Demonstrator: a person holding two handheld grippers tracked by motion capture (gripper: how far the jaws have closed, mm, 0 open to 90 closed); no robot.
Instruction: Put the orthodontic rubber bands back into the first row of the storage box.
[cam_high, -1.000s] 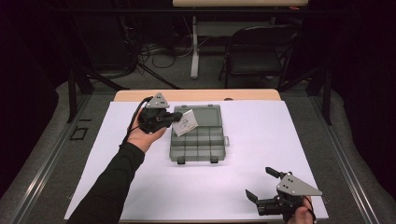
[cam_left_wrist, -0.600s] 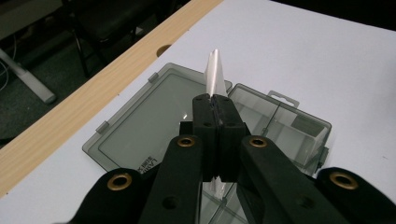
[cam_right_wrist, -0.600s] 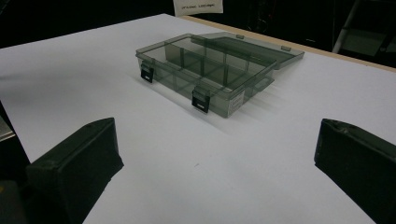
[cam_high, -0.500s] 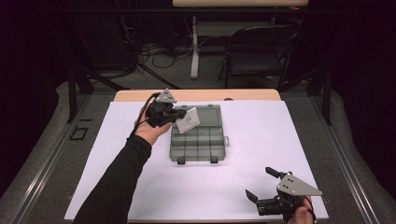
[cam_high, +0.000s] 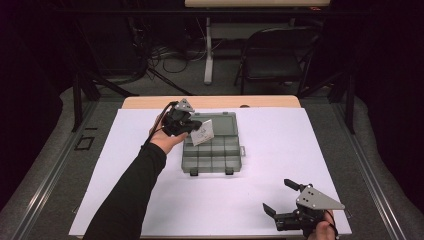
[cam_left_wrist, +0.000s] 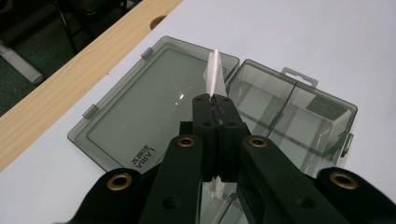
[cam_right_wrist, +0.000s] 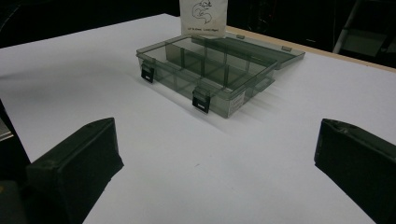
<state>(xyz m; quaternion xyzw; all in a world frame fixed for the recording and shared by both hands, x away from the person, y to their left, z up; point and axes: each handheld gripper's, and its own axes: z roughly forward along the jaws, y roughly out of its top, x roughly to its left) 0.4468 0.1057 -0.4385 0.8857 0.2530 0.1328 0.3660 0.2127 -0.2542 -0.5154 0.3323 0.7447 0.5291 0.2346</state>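
Pinching a small white packet (cam_high: 203, 132) edge-on, the left gripper (cam_high: 189, 127) is hovering directly above the open compartment box (cam_high: 212, 150) — right gripper (cam_high: 280, 197) idling wide-open, well apart.

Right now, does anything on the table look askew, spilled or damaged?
Nothing stands out. The grey compartment box lies open and square on the white table cover, lid flat behind it. The left gripper is shut on a small white card above it; the right gripper is open.
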